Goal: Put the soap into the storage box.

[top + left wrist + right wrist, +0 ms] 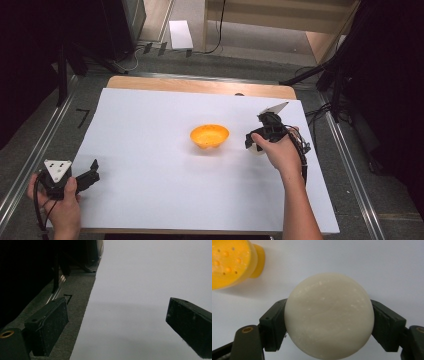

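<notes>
While the fingers (273, 326) of the right gripper (329, 325) press against both sides of a round white puck (329, 315), clenched on it, the puck sits between them just above the white sheet (352, 262) covering the table. Seen from the high view, this gripper (256, 142) is toward the right edge of the table, with the puck (257, 147) at its tip, near an orange perforated bowl (209, 136) that stands at the middle of the table; the two are apart. At the table's near left corner, the left gripper (90, 175) rests with its fingers (47, 325) spread wide and released, grasping nothing, one over the sheet and one beyond its left edge.
</notes>
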